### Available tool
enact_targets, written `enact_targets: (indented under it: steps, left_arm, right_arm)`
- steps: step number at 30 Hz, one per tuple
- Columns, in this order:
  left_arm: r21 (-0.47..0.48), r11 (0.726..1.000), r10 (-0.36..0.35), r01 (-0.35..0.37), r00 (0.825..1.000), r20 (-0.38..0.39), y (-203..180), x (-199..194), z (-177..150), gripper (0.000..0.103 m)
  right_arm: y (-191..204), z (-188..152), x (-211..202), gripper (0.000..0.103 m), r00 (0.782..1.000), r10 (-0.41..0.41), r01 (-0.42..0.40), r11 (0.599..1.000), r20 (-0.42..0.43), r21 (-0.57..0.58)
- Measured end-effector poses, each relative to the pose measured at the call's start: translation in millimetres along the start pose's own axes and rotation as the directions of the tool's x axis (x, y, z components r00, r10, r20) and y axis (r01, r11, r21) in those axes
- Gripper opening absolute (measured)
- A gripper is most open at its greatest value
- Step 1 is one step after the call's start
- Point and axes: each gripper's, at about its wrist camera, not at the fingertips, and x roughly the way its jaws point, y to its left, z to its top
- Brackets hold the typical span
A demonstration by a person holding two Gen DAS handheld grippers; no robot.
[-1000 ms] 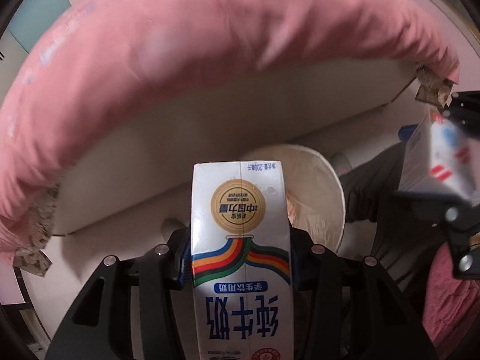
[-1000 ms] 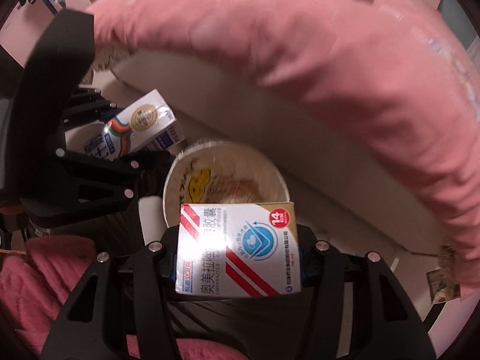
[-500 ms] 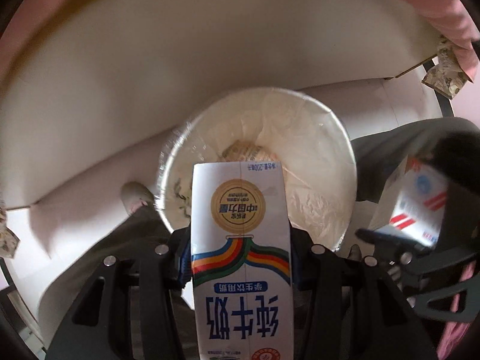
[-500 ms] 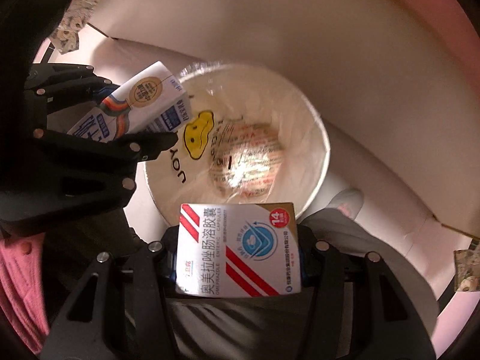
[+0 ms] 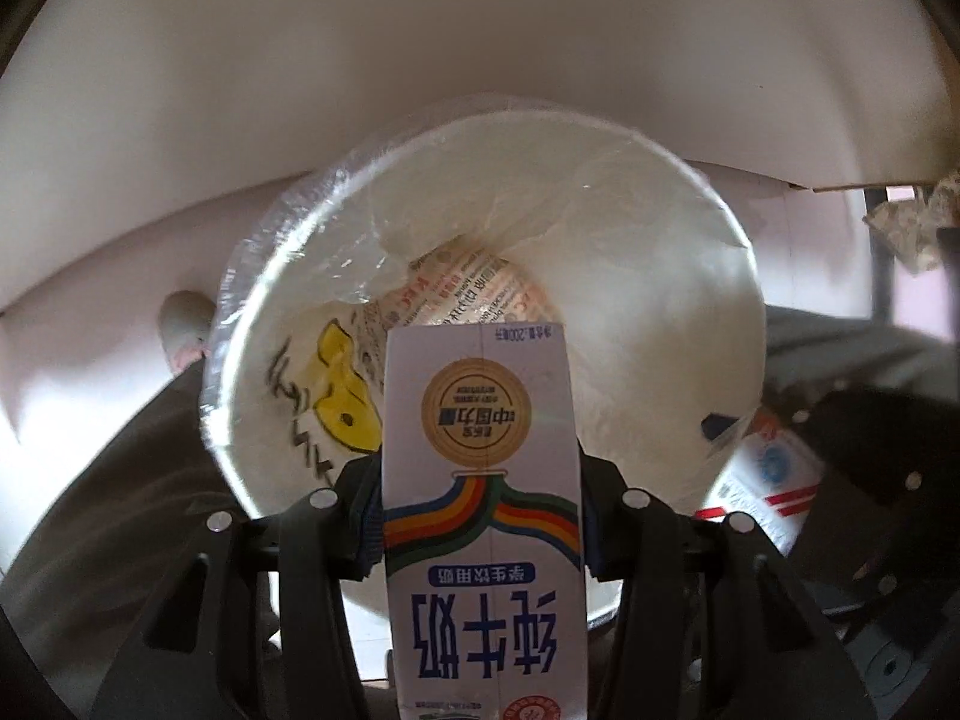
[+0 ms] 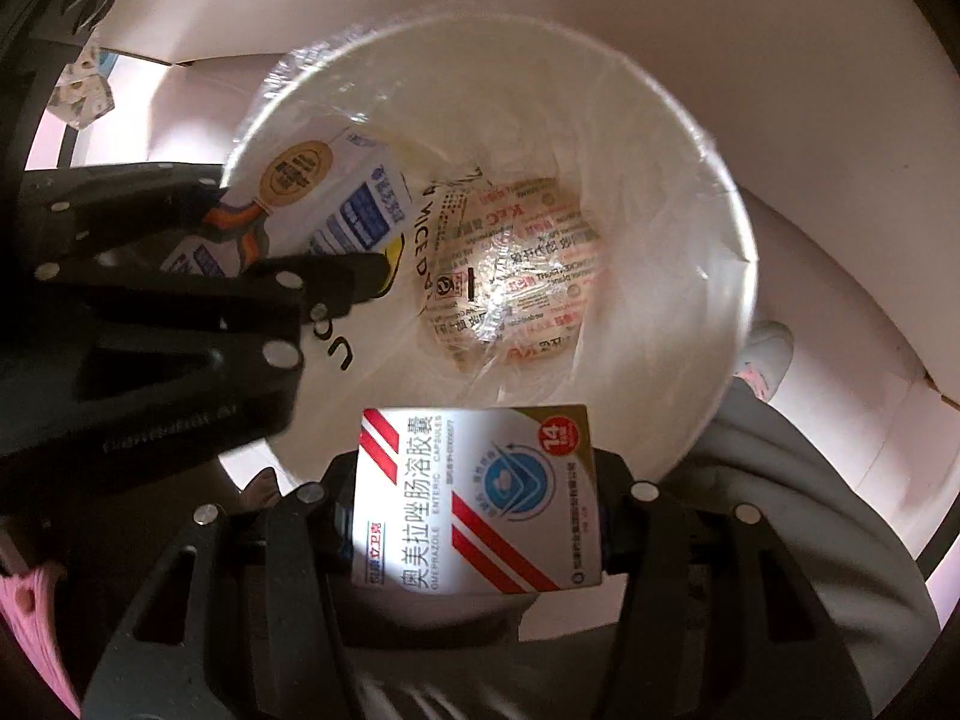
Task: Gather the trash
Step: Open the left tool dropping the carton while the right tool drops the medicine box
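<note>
My left gripper [image 5: 480,528] is shut on a white milk carton [image 5: 480,480] with a gold seal and rainbow stripes, held over the rim of a white bin [image 5: 708,300] lined with a clear bag. My right gripper [image 6: 474,516] is shut on a white medicine box [image 6: 474,498] with red stripes and a blue emblem, just above the near rim of the same bin [image 6: 690,180]. A printed paper wrapper [image 6: 516,288] lies at the bin's bottom. From the right wrist view the milk carton [image 6: 324,198] and left gripper [image 6: 336,240] reach in over the left rim.
A white panel [image 5: 420,72] rises behind the bin. A person's grey trouser legs [image 6: 810,510] and a light shoe [image 6: 765,354] stand close beside the bin. Pink fabric [image 6: 24,594] shows at the lower left edge. A patterned paper scrap [image 5: 912,222] hangs at the right.
Both grippers have dropped toward the bin and tipped downward, each keeping its box. The pink cushion has left the view and the bin's mouth now fills both pictures.
</note>
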Motion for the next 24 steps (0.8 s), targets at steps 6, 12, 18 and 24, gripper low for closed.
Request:
enact_targets:
  steps: [6, 12, 18, 24]
  left_arm:
    - [-0.042, 0.999, -0.032, 0.031, 0.999, -0.041, 8.5, 23.5, 8.6, 0.051]
    - [-0.063, 0.997, -0.042, 0.038, 0.996, -0.072, 17.4, 32.8, 16.0, 0.058]
    - [-0.065, 0.997, -0.041, 0.036, 0.997, -0.072, 19.3, 32.5, 17.5, 0.068]
    - [-0.062, 0.998, -0.03, 0.026, 0.997, -0.072, 11.3, 34.3, 16.8, 0.068]
  right_arm:
    - [-0.1, 13.1, 19.9, 0.055, 0.999, -0.051, 0.051, 0.998, -0.001, -0.034]
    - [-2.6, 18.9, 40.8, 0.058, 0.999, -0.027, 0.026, 0.999, -0.037, -0.036]
    - [-3.8, 17.7, 39.8, 0.065, 0.998, -0.047, 0.045, 0.998, -0.04, -0.04]
    - [-1.1, 13.8, 34.1, 0.065, 0.998, -0.048, 0.046, 0.998, -0.042, -0.039]
